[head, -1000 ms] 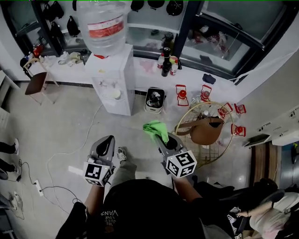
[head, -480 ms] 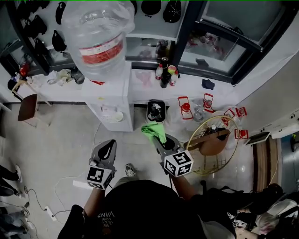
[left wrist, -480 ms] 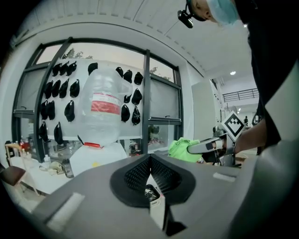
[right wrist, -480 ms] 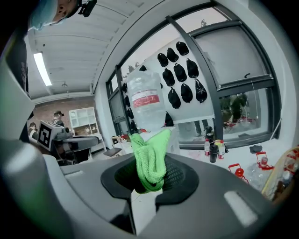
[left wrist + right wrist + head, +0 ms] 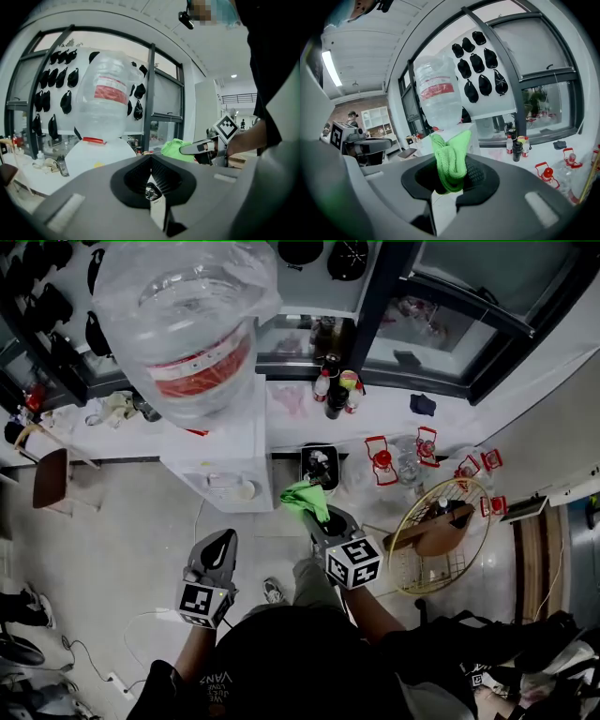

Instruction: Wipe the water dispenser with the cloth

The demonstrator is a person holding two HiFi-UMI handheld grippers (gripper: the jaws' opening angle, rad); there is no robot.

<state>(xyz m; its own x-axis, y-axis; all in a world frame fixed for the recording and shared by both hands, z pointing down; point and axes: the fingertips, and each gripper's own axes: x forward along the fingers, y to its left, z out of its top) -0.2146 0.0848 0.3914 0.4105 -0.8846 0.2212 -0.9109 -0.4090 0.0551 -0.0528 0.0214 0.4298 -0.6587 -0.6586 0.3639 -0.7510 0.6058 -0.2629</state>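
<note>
A pale tiled floor (image 5: 122,521) runs up to a wall of dark-framed windows (image 5: 375,287), with black caps (image 5: 480,65) hanging in rows on the white panel beside them. Below the glass, a long white surface (image 5: 291,399) carries a few drink bottles (image 5: 336,390). The white water dispenser (image 5: 225,446) stands on the floor against this surface, with a large clear bottle (image 5: 187,324) with a red label upturned on top. A black bin (image 5: 321,465) sits just beside its right side, a gold wire basket (image 5: 448,482) stands farther right, and a chair (image 5: 52,479) well off to the left.

The right tool (image 5: 314,514) is clamped on a bright green cloth (image 5: 302,498). In the right gripper view the folded cloth (image 5: 450,159) bunches up out of the pinched jaws of that tool (image 5: 449,174), with the dispenser behind it. The cloth hangs near the dispenser's right front corner, apart from the cabinet. The left tool (image 5: 223,542) is held lower and to the left, pointing toward the dispenser's front. Its jaws (image 5: 151,160) are pressed together with nothing between them.
</note>
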